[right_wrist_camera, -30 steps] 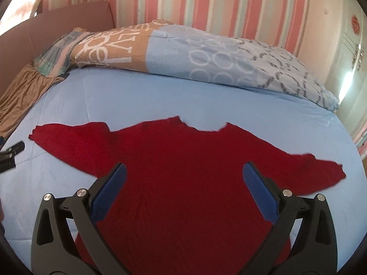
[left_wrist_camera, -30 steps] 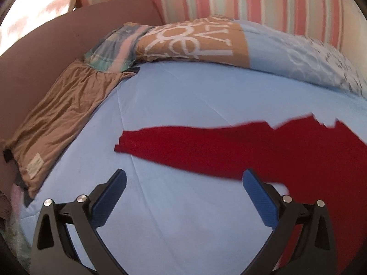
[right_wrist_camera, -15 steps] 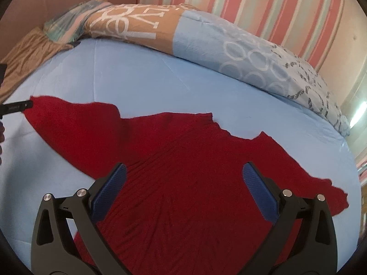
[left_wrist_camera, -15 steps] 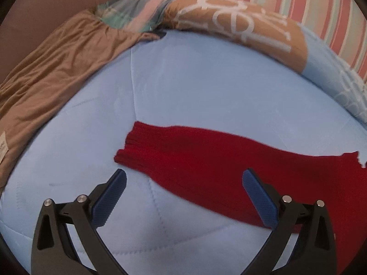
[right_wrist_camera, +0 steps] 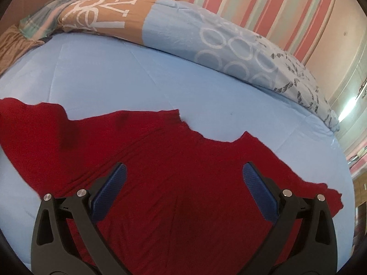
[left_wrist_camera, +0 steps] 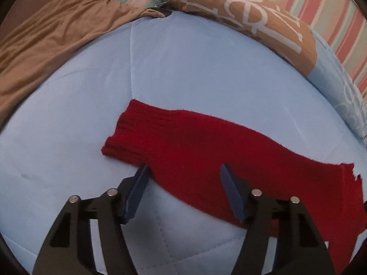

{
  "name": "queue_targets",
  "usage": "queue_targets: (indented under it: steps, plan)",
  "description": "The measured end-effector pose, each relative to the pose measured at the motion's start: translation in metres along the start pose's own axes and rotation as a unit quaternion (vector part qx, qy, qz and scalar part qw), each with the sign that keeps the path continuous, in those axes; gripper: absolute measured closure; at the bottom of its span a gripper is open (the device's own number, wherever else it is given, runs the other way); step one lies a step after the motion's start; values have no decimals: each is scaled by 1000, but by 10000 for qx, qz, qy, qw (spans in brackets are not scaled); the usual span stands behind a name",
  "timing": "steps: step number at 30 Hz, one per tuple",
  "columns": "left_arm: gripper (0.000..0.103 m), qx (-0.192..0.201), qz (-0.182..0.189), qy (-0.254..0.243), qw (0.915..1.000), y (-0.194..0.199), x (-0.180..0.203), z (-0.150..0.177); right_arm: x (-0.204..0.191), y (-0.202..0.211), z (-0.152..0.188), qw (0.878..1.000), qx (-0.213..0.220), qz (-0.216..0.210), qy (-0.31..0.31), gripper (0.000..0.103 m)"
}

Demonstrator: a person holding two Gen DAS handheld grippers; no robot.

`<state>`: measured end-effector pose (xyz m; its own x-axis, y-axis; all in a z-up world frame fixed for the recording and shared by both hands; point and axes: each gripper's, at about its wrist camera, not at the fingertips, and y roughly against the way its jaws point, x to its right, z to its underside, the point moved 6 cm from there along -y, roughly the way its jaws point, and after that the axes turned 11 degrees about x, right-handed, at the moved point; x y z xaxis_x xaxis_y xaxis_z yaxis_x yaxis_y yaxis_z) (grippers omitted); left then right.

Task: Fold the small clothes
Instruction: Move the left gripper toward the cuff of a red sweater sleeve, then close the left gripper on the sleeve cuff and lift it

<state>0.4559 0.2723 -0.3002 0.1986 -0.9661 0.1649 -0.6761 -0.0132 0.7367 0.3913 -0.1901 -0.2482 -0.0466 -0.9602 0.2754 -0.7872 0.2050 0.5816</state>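
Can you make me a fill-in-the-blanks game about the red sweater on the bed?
1. The sweater lying on the bed is ____ in colour.
2. It is spread out on a light ____ bedsheet.
3. The left gripper sits at the sweater's ____, near the ribbed cuff.
4. The wall behind the bed has pink ____.

Missing words: red; blue; sleeve; stripes
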Motion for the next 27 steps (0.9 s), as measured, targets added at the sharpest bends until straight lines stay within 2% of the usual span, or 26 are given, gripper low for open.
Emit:
queue_targets:
  steps: [5, 8, 12, 18, 23, 27]
  plan:
    - [78, -18, 23, -157, 9999, 2, 1, -1, 4, -6, 6, 9999, -126, 16, -20, 3]
    - [89, 48, 21, -441, 9990, 6, 11, -2, 9, -8, 13, 9998, -192, 90, -7, 3]
    - [90, 280, -71, -1006, 9945, 21, 32, -5, 16, -11, 22, 9993, -331, 182, 8, 3]
    - [91, 534, 459, -1388, 9878, 56, 85, -8, 27, -10, 28, 9989, -417, 235, -29, 3]
    - [91, 527, 1279, -1659, 9764, 78, 168, 10, 46, -8, 29, 9987, -421, 245, -173, 3]
    - [91, 319, 1969, -1795, 9633, 88, 238, 45, 70, -8, 35, 9975, -507, 272, -400, 3]
